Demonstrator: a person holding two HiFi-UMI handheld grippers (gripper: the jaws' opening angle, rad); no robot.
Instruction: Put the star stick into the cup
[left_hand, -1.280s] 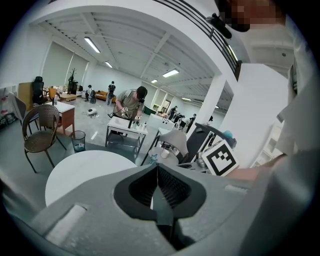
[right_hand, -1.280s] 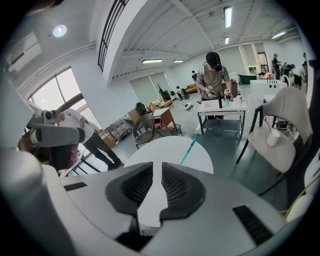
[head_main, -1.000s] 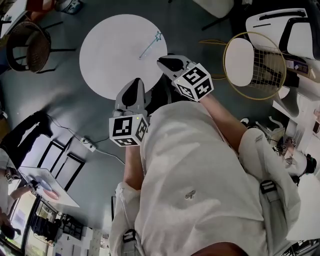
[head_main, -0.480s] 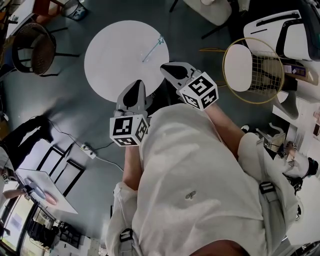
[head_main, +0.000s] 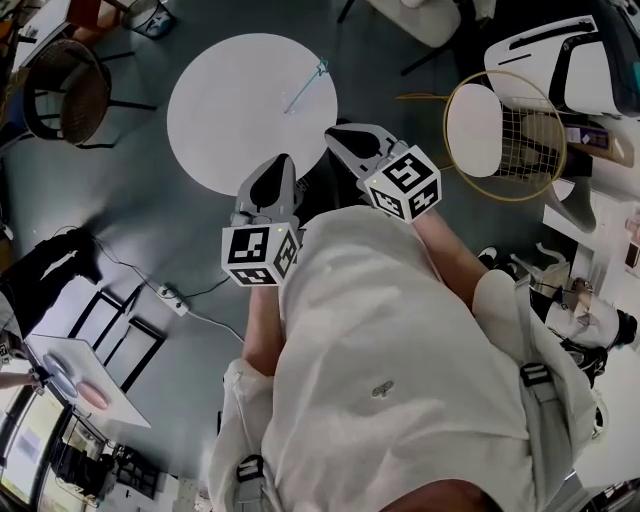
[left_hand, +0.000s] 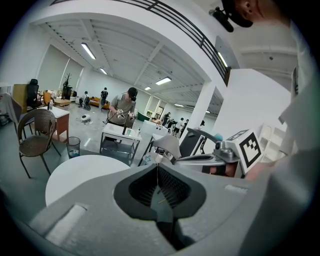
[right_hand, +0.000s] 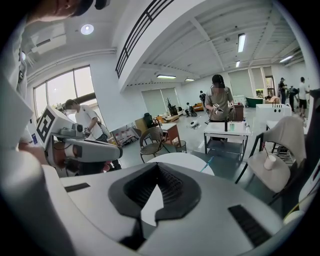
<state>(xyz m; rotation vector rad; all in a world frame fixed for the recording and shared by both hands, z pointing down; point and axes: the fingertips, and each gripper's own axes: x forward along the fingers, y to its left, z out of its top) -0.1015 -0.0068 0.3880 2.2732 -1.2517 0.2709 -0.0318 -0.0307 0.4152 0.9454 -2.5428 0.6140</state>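
looking along the left hand-held gripper (left_hand: 157, 167), i see its two jaws pressed together at the tips, with nothing between them. the right hand-held gripper (right_hand: 159, 167) has just been closing its jaws. they meet at the tips and pinch nothing, and only a sliver of white bench top shows through the gap lower down. from the head view both are held in front of the person's pale shirt (head_main: 400, 350), side by side but apart. each carries its marker cube, the left one (head_main: 258, 255) lower in the picture than the right one (head_main: 404, 184). both noses point toward the round white bench (head_main: 230, 110) and show at its near edge.

the star stick (head_main: 302, 90) lies flat on the far right part of that bench, its star end at the rim. it is well apart from both hand-held grippers and untouched. the bench top around it is bare white.

further out, a chair with a wire back (head_main: 510, 130) stands to the right of the bench and a wicker chair (head_main: 70, 95) to the left. in the right gripper view a small pale cup (right_hand: 270, 163) stands on a chair seat off to the right.
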